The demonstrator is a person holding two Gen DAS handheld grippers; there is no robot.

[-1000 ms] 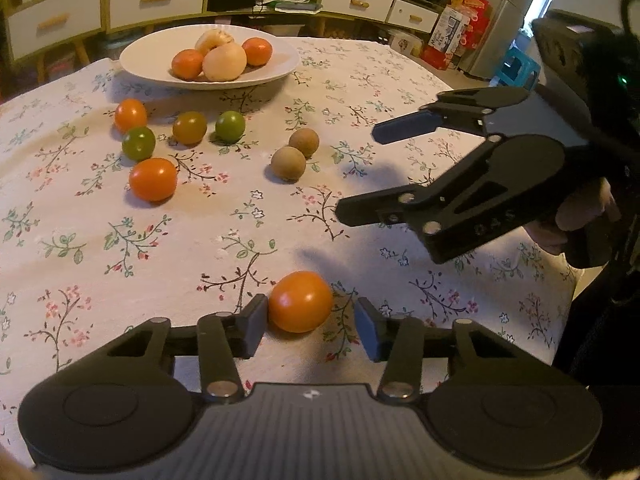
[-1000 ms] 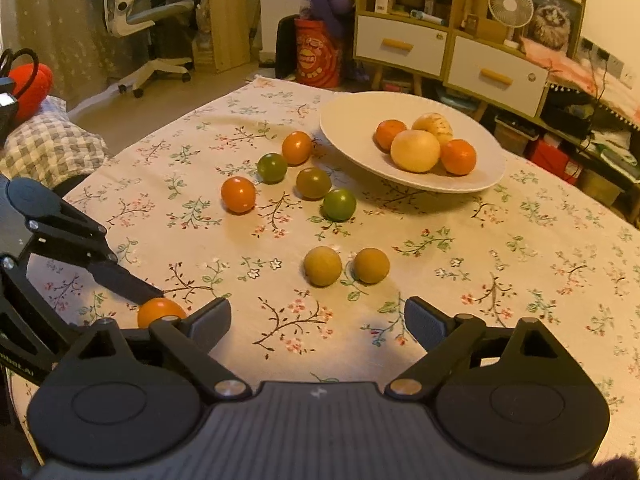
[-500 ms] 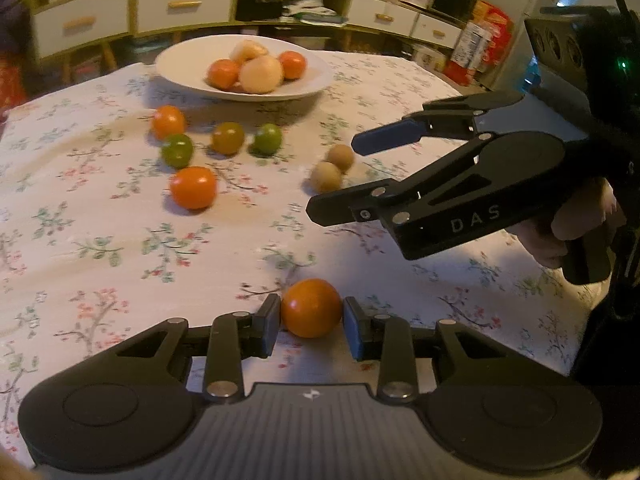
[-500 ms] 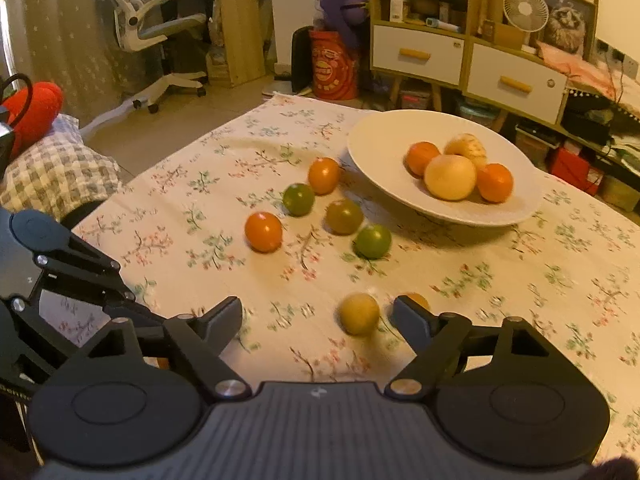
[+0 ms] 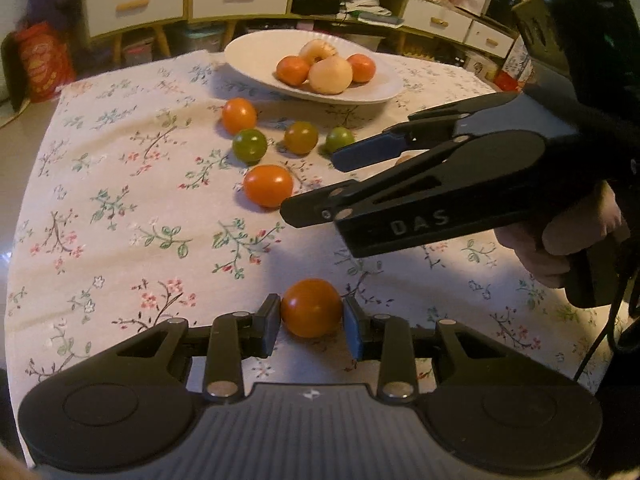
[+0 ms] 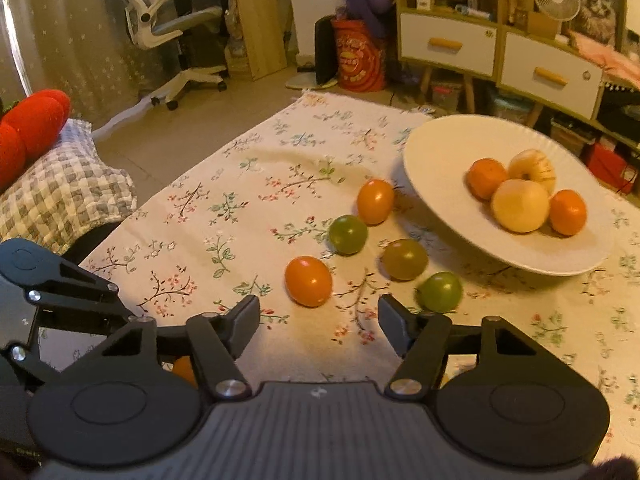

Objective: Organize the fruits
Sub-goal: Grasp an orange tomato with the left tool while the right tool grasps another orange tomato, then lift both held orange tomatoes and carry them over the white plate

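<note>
My left gripper (image 5: 312, 322) is shut on an orange tomato (image 5: 312, 308) just above the floral tablecloth (image 5: 120, 240). The right gripper (image 6: 318, 314) hovers over the cloth with its jaws closing and nothing between the pads. Just ahead of it lie an orange tomato (image 6: 308, 281) and a green one (image 6: 440, 291). In the left wrist view the right gripper (image 5: 310, 185) reaches in from the right. A sliver of a brown fruit (image 5: 404, 159) shows behind its fingers. The white plate (image 6: 420, 152) holds two oranges and two pale fruits.
More loose tomatoes lie in front of the plate: orange (image 6: 375, 201), green (image 6: 348, 235) and brownish (image 6: 405, 259). The left gripper's linkage (image 6: 60, 280) sits at the left of the right wrist view. Drawers (image 6: 552, 76) and a chair (image 6: 160, 28) stand beyond the table.
The left jaws closed onto the orange tomato. The right gripper moved forward past the two brown fruits toward the loose tomatoes, and its jaws narrowed.
</note>
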